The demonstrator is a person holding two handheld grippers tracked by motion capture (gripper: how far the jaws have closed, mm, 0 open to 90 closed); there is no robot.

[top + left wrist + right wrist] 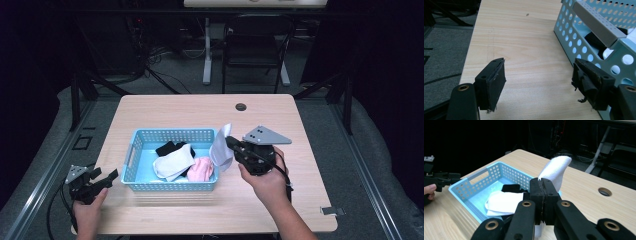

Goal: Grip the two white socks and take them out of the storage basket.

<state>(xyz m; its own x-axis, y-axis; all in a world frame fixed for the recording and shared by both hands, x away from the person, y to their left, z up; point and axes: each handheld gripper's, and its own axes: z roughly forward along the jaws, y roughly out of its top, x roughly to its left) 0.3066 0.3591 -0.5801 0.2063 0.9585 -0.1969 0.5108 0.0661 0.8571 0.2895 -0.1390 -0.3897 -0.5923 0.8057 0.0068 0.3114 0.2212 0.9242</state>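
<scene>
Left tool point(111, 176) low at the table's left edge, jaws spread, right tool point(231, 143) raised, jaws clamped together.

A blue basket point(136, 167) on the tabletop point(200, 107) holds 3 cloths: white point(172, 162), pink point(201, 169) and black point(166, 148). The right gripper point(231, 142) holds a white sock point(220, 148) over the basket's right rim. The left gripper point(107, 177) hovers beside the basket's left end, fingers apart.

A white sock point(220, 147) hangs pinched just beside the blue basket's point(172, 135) right rim.
</scene>
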